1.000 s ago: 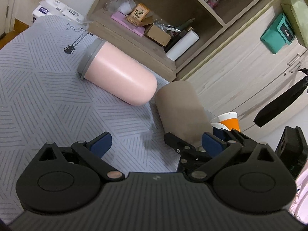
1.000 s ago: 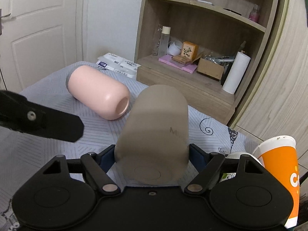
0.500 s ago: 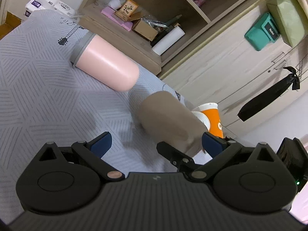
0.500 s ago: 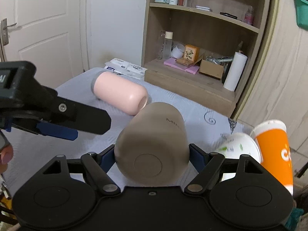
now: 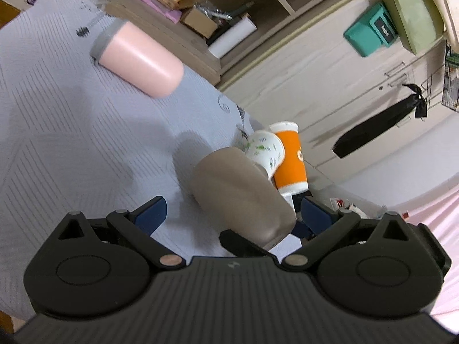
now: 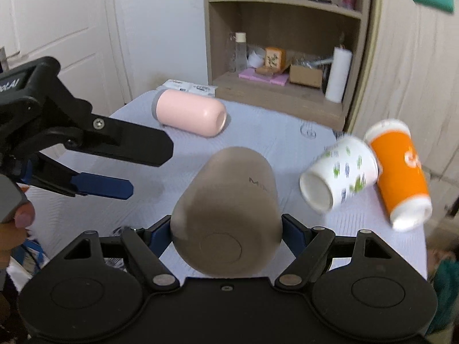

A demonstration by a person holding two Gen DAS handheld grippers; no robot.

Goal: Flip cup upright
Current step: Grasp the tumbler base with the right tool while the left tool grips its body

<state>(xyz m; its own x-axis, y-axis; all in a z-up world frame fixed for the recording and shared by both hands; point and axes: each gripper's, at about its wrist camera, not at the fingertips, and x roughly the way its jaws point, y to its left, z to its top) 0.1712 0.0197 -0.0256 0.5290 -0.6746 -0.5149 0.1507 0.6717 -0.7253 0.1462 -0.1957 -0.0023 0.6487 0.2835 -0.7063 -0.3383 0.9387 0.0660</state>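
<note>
My right gripper (image 6: 226,229) is shut on a taupe tumbler cup (image 6: 229,215) near its base, holding it tilted above the grey patterned cloth (image 6: 272,143), its base toward the camera. The same cup (image 5: 241,197) shows in the left wrist view, lifted and tilted. My left gripper (image 5: 232,212) is open and empty beside the cup; it also shows in the right wrist view (image 6: 126,166) at left. A pink tumbler (image 6: 189,113) lies on its side further back on the cloth, and also shows in the left wrist view (image 5: 137,60).
A white paper cup with a leaf print (image 6: 338,177) lies tipped against an orange paper cup (image 6: 401,172) at the cloth's right edge. A wooden shelf unit (image 6: 287,43) with bottles, boxes and a paper roll stands behind. A white door (image 6: 57,43) is at the left.
The right gripper has lifted the taupe cup higher and tilted it further. The left gripper has drawn back. The white and orange paper cups have tipped over.
</note>
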